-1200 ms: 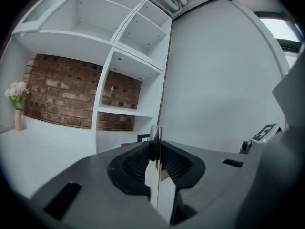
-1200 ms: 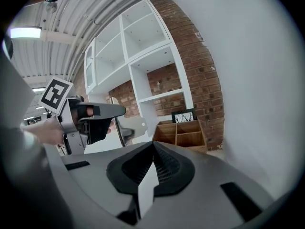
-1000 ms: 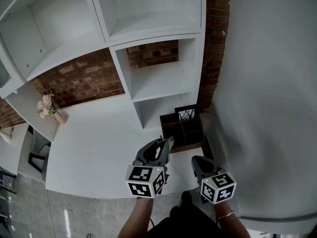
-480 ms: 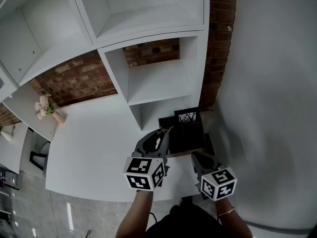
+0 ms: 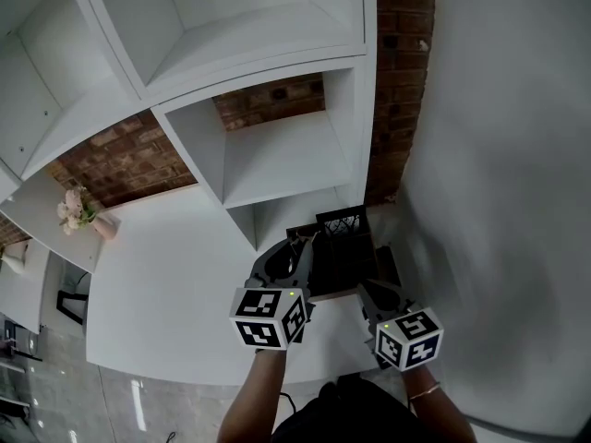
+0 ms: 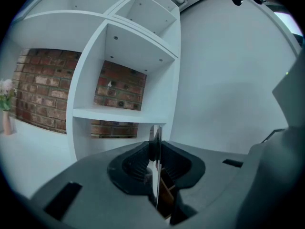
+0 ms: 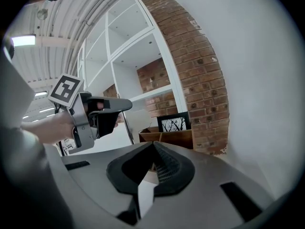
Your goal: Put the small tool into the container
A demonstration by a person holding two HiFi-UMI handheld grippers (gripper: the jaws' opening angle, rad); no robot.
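A brown wooden container (image 5: 355,264) with open compartments stands on the white table (image 5: 175,275) against the shelf unit, and a black-framed picture (image 5: 342,220) stands at its back. My left gripper (image 5: 303,249) is shut on the small tool (image 5: 311,239), a thin flat metal strip that sticks out past the fingertips beside the container's left edge. In the left gripper view the tool (image 6: 155,163) stands edge-on between the jaws. The right gripper view shows the left gripper (image 7: 125,104), the tool (image 7: 127,127) and the container (image 7: 167,136). My right gripper (image 5: 367,291) is shut and holds nothing, just before the container's front.
A white shelf unit (image 5: 277,164) with open cubbies rises behind the table, with a brick wall (image 5: 138,160) behind it. A plain white wall (image 5: 499,201) is at the right. A vase of pink flowers (image 5: 81,212) stands at the table's far left.
Both grippers have moved a little forward. The left gripper's tip with the tool now reaches the container's left edge. The right gripper has stayed shut.
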